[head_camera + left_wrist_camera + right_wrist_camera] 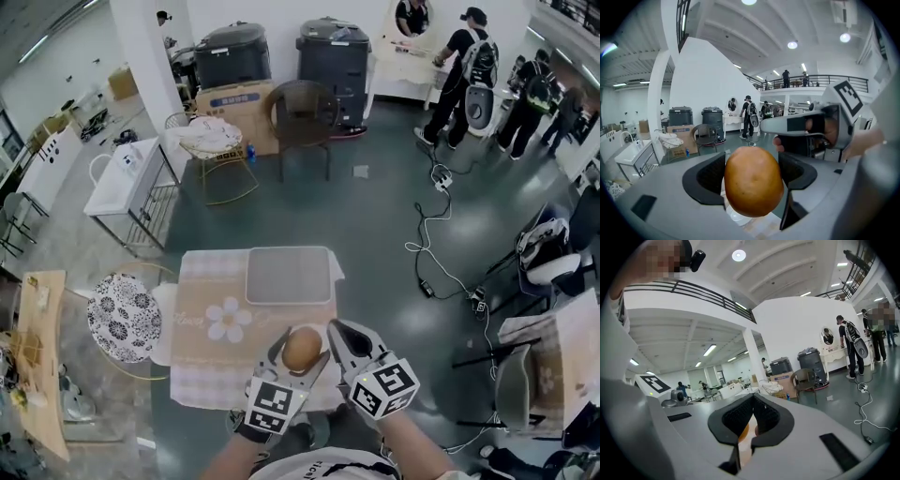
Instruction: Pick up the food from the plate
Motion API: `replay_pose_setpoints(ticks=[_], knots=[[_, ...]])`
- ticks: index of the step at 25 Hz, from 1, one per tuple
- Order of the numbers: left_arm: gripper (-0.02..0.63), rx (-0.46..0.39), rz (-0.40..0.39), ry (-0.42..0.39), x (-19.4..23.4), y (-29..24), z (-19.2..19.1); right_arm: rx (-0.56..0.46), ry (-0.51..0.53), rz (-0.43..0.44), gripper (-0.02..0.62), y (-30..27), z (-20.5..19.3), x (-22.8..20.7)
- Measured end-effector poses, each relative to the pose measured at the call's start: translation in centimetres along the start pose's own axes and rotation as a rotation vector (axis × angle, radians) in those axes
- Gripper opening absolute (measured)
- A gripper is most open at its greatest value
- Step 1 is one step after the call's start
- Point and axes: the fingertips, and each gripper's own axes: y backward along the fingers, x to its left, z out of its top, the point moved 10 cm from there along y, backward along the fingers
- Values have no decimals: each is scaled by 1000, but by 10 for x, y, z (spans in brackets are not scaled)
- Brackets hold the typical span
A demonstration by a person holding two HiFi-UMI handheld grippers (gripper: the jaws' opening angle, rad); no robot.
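A round orange-brown piece of food (302,350) hangs above the near end of the cloth-covered table (211,292). My left gripper (301,335) is shut on it. In the left gripper view the food (753,181) fills the gap between the dark pads, and a sliver of white plate (736,217) shows below it. My right gripper (336,331) is just right of the food, shut with nothing held. The right gripper view shows its pads (764,417) pressed together at the tips, with an orange glimpse of the food (743,432) behind them. The right gripper (806,126) also shows in the left gripper view.
A grey rectangular tray (288,275) lies at the table's far end. A patterned stool (124,317) stands at the left, with a white cart (131,183) and a brown chair (305,117) beyond. Cables (431,234) trail over the floor at the right. People (469,75) stand at the back right.
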Motion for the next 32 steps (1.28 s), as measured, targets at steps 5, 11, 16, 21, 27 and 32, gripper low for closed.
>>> replay_pose_setpoints(ticks=[5,11,16,21,27,32], knots=[[345,-18,-19,-28,-9,19,28,-22,23,-22,12,8,13,2],[345,-54,-10,-41,-10,36,50,-44,48,-26,12,10,28,7],[345,-76,-7,-60,-7,44,63,-50,80,-19,12,6,37,14],[347,-84,-22,-68,-10,43,73,-49,83,-10,12,7,43,14],[346,-92,-25,-67,-12,40,79,-58,108,-14,12,6,53,13],[345,-94,-26,-64,-8,37,81,-54,115,-19,12,2,55,13]])
